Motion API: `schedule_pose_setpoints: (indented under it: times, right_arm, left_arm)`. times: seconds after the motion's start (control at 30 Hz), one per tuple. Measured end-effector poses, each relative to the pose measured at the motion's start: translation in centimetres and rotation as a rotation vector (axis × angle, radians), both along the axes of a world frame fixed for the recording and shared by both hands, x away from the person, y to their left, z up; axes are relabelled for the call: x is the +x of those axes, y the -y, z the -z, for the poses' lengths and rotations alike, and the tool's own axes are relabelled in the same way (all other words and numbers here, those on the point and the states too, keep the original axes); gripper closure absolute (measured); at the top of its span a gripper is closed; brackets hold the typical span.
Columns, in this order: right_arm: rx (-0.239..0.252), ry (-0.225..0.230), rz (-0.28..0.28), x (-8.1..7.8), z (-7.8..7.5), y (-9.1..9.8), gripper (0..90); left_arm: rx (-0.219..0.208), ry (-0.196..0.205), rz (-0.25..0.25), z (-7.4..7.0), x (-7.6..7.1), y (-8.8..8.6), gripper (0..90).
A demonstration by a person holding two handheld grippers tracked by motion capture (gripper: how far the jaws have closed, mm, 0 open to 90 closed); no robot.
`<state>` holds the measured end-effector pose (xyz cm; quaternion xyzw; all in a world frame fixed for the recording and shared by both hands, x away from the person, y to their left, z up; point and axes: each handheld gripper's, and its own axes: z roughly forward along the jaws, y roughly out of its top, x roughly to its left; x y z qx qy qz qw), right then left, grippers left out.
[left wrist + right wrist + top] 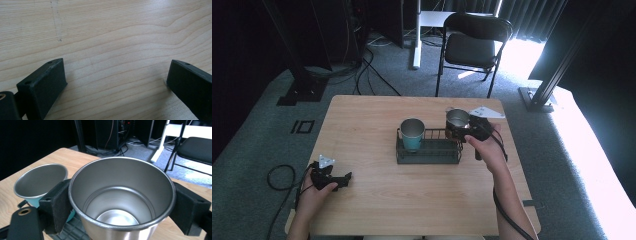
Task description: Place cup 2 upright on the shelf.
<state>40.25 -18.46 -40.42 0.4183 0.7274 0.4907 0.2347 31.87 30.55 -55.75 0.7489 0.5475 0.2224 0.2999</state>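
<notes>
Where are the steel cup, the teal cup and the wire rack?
steel cup [120, 195], right gripper view, inner wall.
teal cup [412, 141], high view, outer side.
wire rack [432, 159], high view, near front rim.

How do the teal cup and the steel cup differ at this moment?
The teal cup stands in the dark wire rack at its left end, untouched; the steel cup is clamped between the right claw's jaws above the rack's right end. The teal cup is teal outside; the steel cup is bare metal all over. In the right gripper view the steel cup sits nearer than the teal cup. Both are upright, open-topped and empty.
</notes>
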Motion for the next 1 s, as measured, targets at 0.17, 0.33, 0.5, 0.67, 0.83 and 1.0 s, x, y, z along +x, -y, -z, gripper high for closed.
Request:
schedule_pose_setpoints:
  times: [0.17, 0.33, 0.5, 0.67, 0.83, 1.0]
  right_arm:
    - [-0.010, -0.013, -0.029, 0.1, 0.8, -1.4, 14.4]
    - [-0.032, -0.030, -0.049, 0.2, 2.0, -2.6, 14.4]
    - [-0.044, -0.035, -0.037, 0.4, 3.0, -2.9, 14.4]
    - [-0.055, -0.034, -0.031, 0.4, 4.1, -3.3, 14.4]
    - [-0.060, -0.053, -0.039, 0.5, 5.3, -3.8, 14.4]
    - [-0.066, -0.058, -0.043, 0.7, 6.0, -4.2, 14.4]
  left_arm:
    - [0.000, 0.000, 0.000, 0.0, 0.0, 0.0, 2.9]
    - [0.000, 0.000, 0.000, 0.0, 0.0, 0.0, 2.9]
    - [0.001, 0.000, 0.001, 0.0, 0.0, 0.0, 2.9]
    - [0.001, -0.001, 0.001, 0.0, 0.0, 0.0, 2.9]
    - [0.001, -0.001, 0.001, 0.0, 0.0, 0.0, 2.9]
    - [0.001, -0.001, 0.001, 0.0, 0.0, 0.0, 3.0]
